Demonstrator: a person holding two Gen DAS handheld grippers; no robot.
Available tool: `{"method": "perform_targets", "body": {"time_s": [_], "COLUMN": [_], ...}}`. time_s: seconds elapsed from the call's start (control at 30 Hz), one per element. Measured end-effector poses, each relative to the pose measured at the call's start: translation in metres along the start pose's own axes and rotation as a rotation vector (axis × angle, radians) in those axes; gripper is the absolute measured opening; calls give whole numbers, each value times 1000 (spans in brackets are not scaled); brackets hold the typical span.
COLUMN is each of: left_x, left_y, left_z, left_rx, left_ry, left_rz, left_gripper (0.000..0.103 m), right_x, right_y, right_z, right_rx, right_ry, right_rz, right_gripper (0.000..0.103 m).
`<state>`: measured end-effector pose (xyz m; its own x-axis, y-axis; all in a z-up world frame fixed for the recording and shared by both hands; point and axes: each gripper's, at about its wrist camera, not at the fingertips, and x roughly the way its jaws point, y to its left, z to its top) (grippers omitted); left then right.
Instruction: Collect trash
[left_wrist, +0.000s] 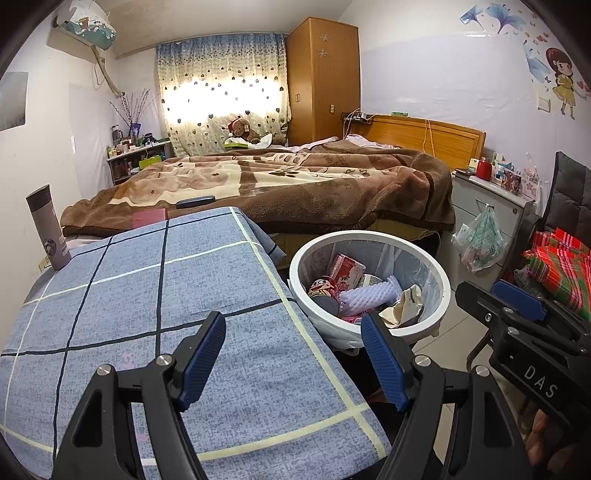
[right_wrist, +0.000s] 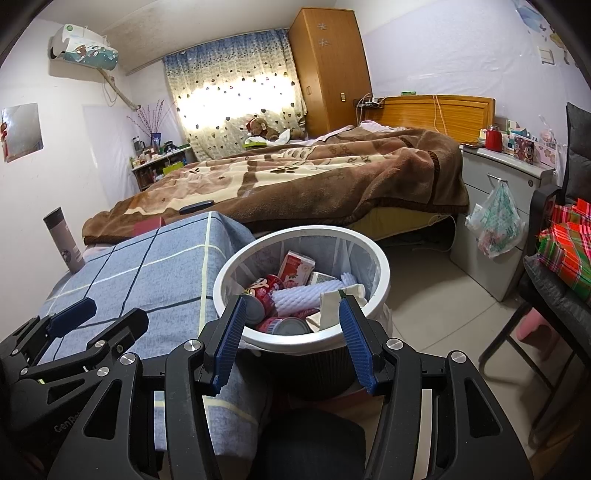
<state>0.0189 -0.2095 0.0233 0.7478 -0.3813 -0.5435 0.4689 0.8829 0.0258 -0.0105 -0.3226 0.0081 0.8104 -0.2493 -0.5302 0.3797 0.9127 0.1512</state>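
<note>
Plainly, a bedroom: a bench (left_wrist: 147, 295) under a blue checked cloth stands just left of the white trash bin (right_wrist: 373, 325), with a brown-blanketed bed (left_wrist: 295, 184) behind both. Inside the bin lie cans, a red carton and white foam netting (right_wrist: 310, 295). Bare tiled floor opens to the bin's right. Both claws are spread and empty: the left claw (left_wrist: 293, 360) over the bench's edge, the right claw (right_wrist: 291, 341) at the bin's near rim.

White round bin (right_wrist: 380, 266) — upright on the floor, holding cans, cartons, foam.
</note>
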Motion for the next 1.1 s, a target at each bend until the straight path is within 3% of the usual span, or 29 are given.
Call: {"method": "perform_targets", "body": {"time_s": [1.1], "left_x": [-3], "left_y": [3], "left_z": [-2], "left_rx": [-10], "left_ry": [4], "left_rz": [-3], "left_gripper": [77], "right_x": [-3], "right_y": [4], "right_z": [0], "right_rx": [-3], "right_ry": [-4], "right_rz": [2], "right_gripper": [54]}}
